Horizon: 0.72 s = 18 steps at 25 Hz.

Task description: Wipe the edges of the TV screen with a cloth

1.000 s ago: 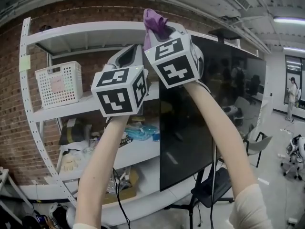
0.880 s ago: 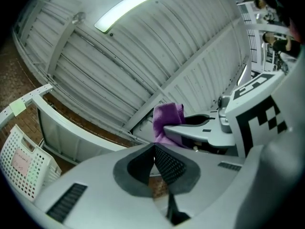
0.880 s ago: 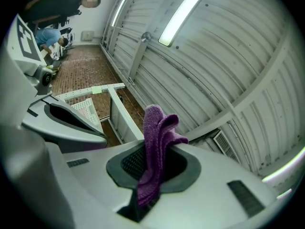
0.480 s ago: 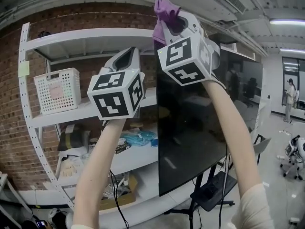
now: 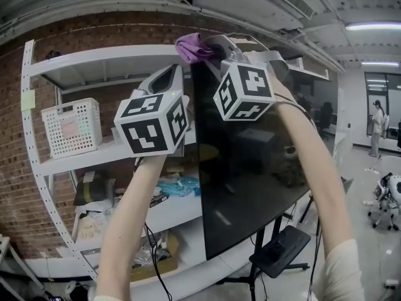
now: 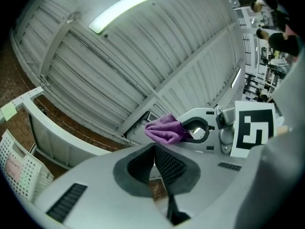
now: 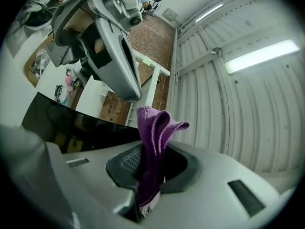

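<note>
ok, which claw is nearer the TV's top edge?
Right. The right claw holds the purple cloth at the TV's top corner; the left claw sits off its left side.

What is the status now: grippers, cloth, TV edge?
Right gripper shut on purple cloth, up at the TV top corner. Left gripper shut, empty, beside it. Nothing seen in the way.

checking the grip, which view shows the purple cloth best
The right gripper view: the purple cloth stands large and centred, clamped in the right gripper's jaws. The head view shows just a bunched end at the TV's top corner; the left gripper view shows it small.
</note>
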Available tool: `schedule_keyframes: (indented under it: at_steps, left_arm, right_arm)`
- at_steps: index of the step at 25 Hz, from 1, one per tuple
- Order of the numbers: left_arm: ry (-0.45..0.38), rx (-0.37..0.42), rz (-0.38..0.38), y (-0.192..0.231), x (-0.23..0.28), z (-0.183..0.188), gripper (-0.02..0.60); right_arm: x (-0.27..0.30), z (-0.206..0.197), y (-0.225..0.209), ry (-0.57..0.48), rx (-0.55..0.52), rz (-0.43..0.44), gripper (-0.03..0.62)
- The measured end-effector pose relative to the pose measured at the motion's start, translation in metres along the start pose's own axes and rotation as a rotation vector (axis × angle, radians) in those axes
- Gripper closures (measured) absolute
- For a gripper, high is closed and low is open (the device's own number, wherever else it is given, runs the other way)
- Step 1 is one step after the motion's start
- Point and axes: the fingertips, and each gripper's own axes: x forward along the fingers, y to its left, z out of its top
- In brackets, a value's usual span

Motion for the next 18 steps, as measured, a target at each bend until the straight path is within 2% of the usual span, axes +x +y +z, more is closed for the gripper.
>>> schedule_keyframes:
  at_steps: [6, 10, 16, 18]
  left_arm:
    - [-0.012, 0.014, -0.001, -0.010, -0.005, 0.001, 0.566]
    - [0.001, 0.044, 0.038, -0.012, 0.000, -0.003, 0.566]
    - [-0.036, 0.128, 0.110, -0.034, 0.006, 0.000, 0.566]
    - [-0.044, 0.130, 0.125, -0.047, 0.013, 0.002, 0.566]
  right_arm:
    - [0.007, 0.005, 0.015, -0.002, -0.037, 0.086, 0.543]
    - [0.009, 0.004, 0.022, -0.020, -0.125, 0.111, 0.543]
    - [0.008, -0.009, 0.028, -0.115, -0.083, 0.157, 0.543]
    - [0.006, -0.020, 0.027, -0.142, -0.055, 0.163, 0.543]
